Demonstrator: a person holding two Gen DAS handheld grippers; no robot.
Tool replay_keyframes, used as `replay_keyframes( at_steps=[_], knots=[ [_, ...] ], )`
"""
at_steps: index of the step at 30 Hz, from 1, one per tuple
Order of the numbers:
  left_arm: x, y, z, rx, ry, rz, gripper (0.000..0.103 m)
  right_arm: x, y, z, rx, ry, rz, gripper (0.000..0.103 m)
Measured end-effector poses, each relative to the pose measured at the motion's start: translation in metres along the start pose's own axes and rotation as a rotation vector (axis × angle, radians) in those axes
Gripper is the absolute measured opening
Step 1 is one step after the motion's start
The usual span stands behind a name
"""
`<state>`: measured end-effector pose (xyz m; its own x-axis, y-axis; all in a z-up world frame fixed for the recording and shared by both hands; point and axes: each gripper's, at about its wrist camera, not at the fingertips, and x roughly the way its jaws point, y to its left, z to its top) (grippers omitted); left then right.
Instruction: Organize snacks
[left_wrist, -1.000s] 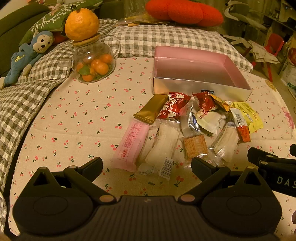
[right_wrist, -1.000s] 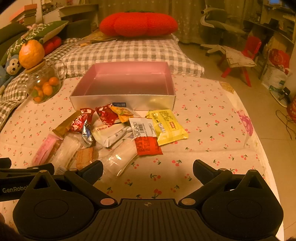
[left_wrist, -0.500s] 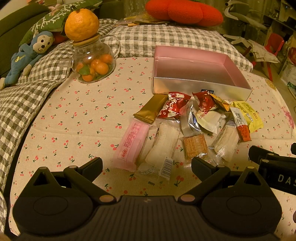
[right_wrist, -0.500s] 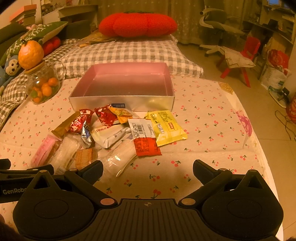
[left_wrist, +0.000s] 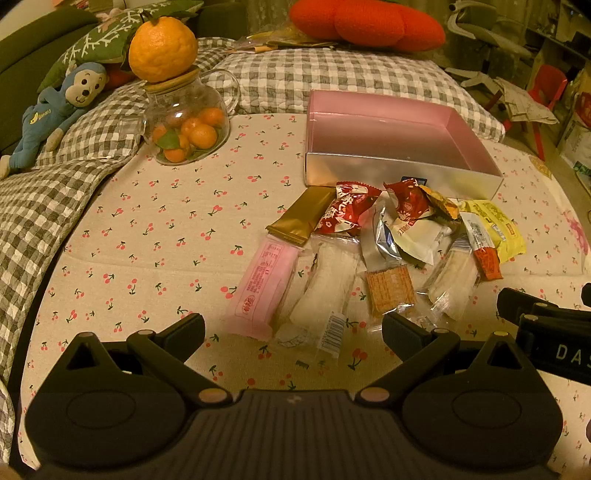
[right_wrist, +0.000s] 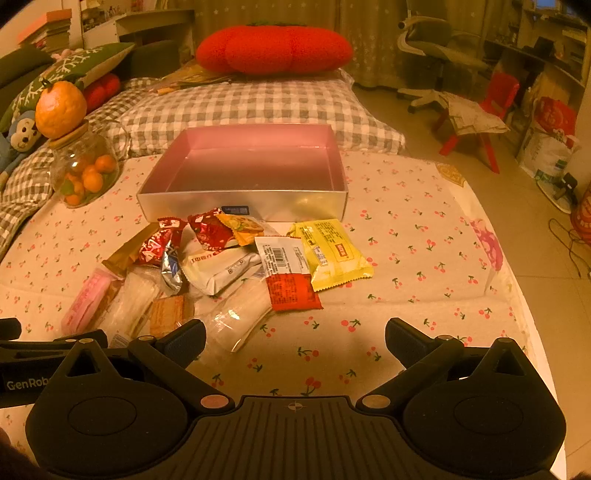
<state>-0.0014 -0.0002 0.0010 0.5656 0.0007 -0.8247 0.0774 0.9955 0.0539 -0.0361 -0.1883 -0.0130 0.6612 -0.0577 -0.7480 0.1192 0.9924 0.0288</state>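
An empty pink box (left_wrist: 391, 142) (right_wrist: 255, 166) with silver walls stands on the cherry-print cloth. In front of it lies a heap of snack packets: a pink bar (left_wrist: 260, 291) (right_wrist: 85, 295), a gold bar (left_wrist: 301, 218), red wrappers (left_wrist: 345, 214) (right_wrist: 210, 229), a white packet (right_wrist: 216, 267), a yellow packet (left_wrist: 495, 227) (right_wrist: 330, 251) and a red-and-white one (right_wrist: 288, 273). My left gripper (left_wrist: 293, 334) hovers open just before the pink bar and a clear packet (left_wrist: 325, 291). My right gripper (right_wrist: 295, 338) is open, short of the heap, holding nothing.
A glass jar of small oranges (left_wrist: 186, 125) (right_wrist: 83, 166) with a big orange on its lid stands at the left. Checked pillows (left_wrist: 314, 81), a blue monkey toy (left_wrist: 55, 110) and a red cushion (right_wrist: 273, 50) lie behind. The bed's right edge (right_wrist: 517, 280) drops to the floor.
Both grippers have barely shifted; the right view has edged slightly forward toward the heap. Nothing was picked up or moved.
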Motion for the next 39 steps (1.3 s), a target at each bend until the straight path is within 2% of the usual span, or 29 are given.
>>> replay_keyframes(
  at_steps=[39],
  knots=[
    [0.0001, 0.0006, -0.0031, 0.016, 0.011, -0.007, 0.102, -0.0016, -0.0030, 0.0030, 0.010, -0.006, -0.006, 0.103]
  ],
)
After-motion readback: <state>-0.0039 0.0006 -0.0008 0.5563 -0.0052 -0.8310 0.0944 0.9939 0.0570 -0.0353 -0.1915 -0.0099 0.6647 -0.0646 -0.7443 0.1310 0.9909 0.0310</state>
